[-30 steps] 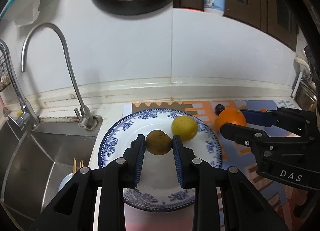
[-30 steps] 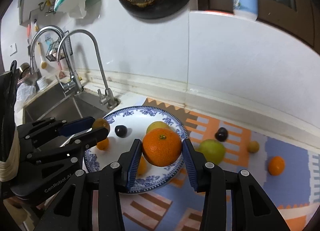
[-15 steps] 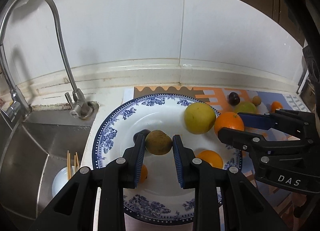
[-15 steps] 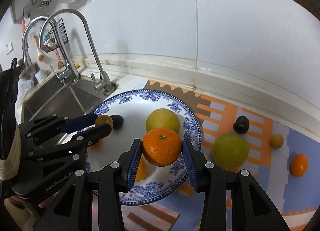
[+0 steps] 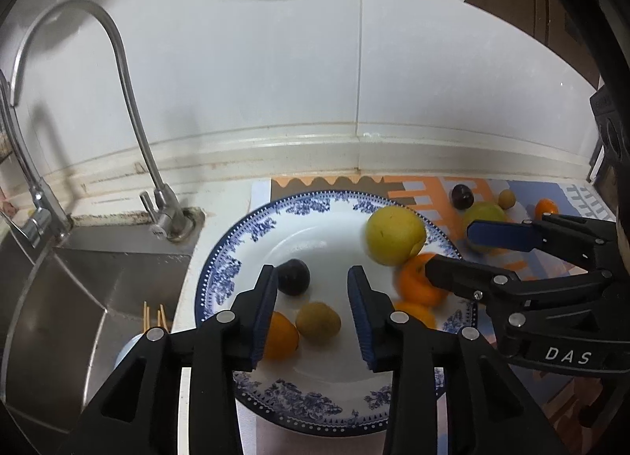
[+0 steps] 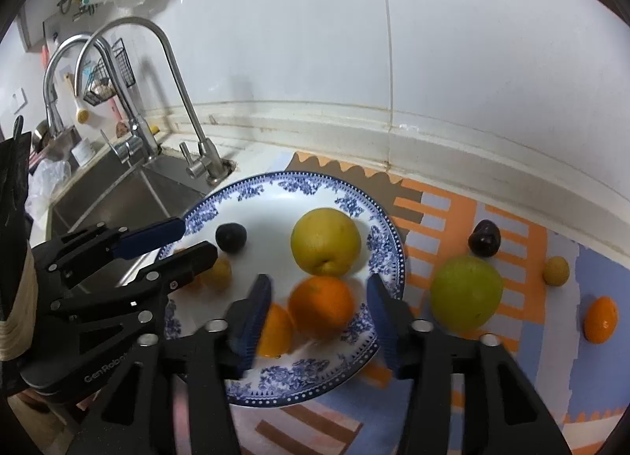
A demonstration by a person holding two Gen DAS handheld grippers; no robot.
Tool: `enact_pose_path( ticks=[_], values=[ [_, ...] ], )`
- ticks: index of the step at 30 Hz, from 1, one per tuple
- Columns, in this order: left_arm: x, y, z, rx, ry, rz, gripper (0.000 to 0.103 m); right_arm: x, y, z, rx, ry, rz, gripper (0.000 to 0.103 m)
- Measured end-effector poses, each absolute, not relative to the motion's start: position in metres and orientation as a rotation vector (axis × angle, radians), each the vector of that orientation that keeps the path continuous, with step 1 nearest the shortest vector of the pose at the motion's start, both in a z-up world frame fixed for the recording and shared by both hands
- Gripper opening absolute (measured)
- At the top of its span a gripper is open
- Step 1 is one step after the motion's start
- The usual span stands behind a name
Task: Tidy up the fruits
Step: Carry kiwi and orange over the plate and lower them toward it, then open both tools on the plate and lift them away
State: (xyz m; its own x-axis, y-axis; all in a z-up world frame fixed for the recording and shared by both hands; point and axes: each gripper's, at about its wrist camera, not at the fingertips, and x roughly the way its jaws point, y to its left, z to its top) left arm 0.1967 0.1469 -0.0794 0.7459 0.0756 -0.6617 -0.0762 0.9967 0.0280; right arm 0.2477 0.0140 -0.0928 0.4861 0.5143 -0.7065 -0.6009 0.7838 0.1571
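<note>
Blue-rimmed plate (image 6: 388,236) with six fruits; five on mat (image 6: 445,215); both tongs opening, empty.

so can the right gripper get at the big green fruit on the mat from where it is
Probably yes. The green fruit sits on the mat beside the plate, with open mat around it. The right gripper, jaws opening over the orange, holds nothing.

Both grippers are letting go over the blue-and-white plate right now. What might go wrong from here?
1. The big orange, blurred between the opening right gripper, may roll toward the blue-and-white plate rim.
2. The small brown fruit below the opening left gripper could get bumped on withdrawal.
3. The two grippers sit close; they might collide.
</note>
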Motion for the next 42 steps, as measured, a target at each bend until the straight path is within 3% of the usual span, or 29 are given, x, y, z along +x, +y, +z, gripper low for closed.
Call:
enact_pose_path(
  ticks=[19, 23, 25, 33, 42],
  values=[
    [0.176, 0.119, -0.037, -0.027, 0.671, 0.049, 0.06, 0.218, -0.028, -0.042, -0.083, 0.683, 0.602, 0.057],
    [0.174, 0.105, -0.03, -0.016, 0.655, 0.034, 0.069, 0.212, -0.043, -0.033, -0.065, 0.664, 0.568, 0.057],
    [0.173, 0.097, -0.028, -0.009, 0.65, 0.019, 0.071, 0.209, -0.053, -0.029, -0.05, 0.655, 0.543, 0.065],
    [0.175, 0.067, -0.025, 0.035, 0.621, -0.032, 0.081, 0.203, -0.091, -0.022, -0.033, 0.625, 0.426, 0.07],
    [0.19, 0.038, -0.029, 0.072, 0.615, -0.1, 0.086, 0.205, -0.128, -0.021, -0.022, 0.605, 0.314, 0.07]
  ],
)
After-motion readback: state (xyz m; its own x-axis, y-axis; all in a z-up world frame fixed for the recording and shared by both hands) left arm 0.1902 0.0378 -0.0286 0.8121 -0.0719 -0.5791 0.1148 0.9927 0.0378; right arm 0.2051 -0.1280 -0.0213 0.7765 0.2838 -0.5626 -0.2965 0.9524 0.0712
